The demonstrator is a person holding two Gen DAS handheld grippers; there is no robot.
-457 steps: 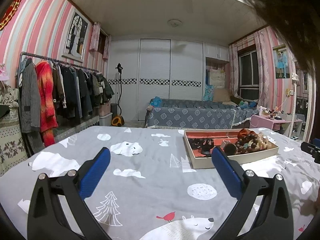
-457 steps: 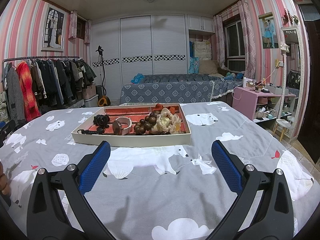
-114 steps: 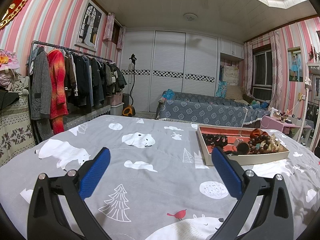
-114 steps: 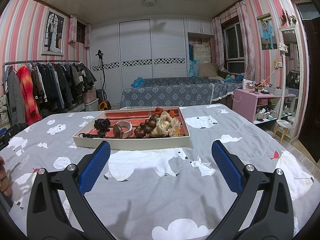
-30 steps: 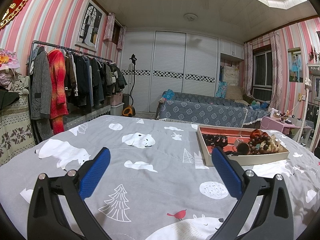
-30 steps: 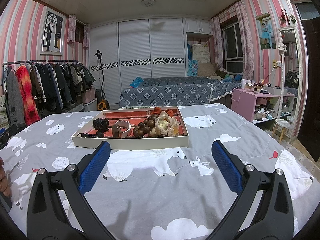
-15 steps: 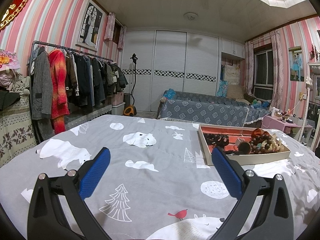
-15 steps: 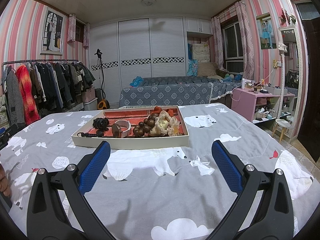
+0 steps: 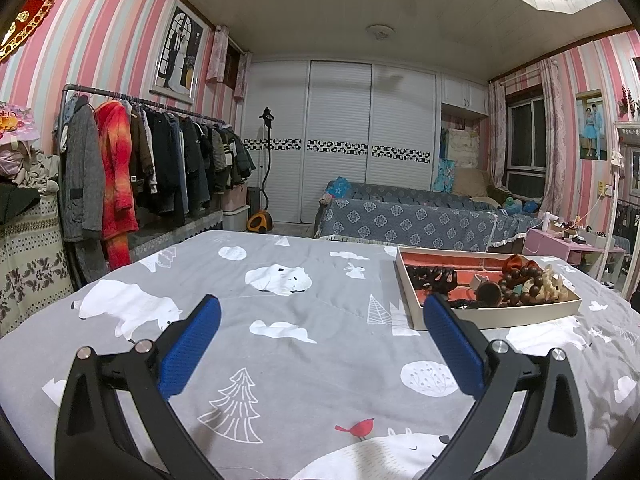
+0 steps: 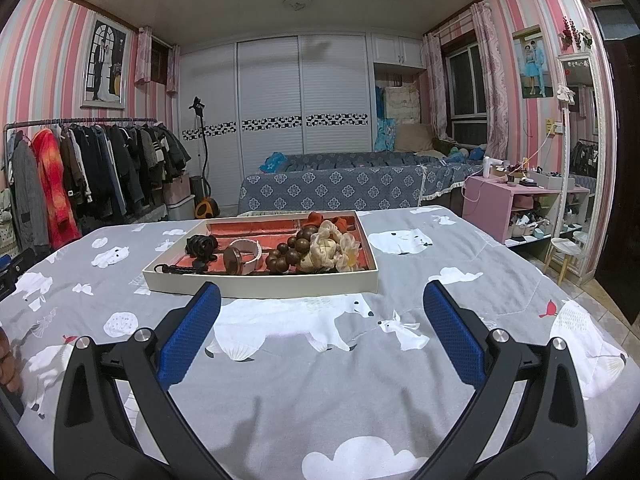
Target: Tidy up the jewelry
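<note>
A shallow cream tray with a red lining (image 10: 260, 285) (image 9: 496, 314) lies on a grey printed bedspread (image 10: 320, 380). In it sit a black beaded bracelet (image 10: 201, 245), a white bangle (image 10: 250, 254), large brown wooden beads (image 10: 294, 252) and a cream carved bead string (image 10: 330, 252). My right gripper (image 10: 320, 312) is open, just short of the tray's near wall, with nothing between its blue pads. My left gripper (image 9: 320, 320) is also open and holds nothing; the tray lies ahead to its right.
A clothes rack (image 9: 152, 168) stands at the left. A blue patterned sofa (image 10: 340, 188) and white wardrobe doors (image 9: 340, 140) are behind the bed. A pink side table (image 10: 520, 196) stands at the right. A hand (image 10: 8, 364) shows at the right wrist view's left edge.
Both grippers have held nearly still over the last second, open throughout. The tray and its contents have not moved.
</note>
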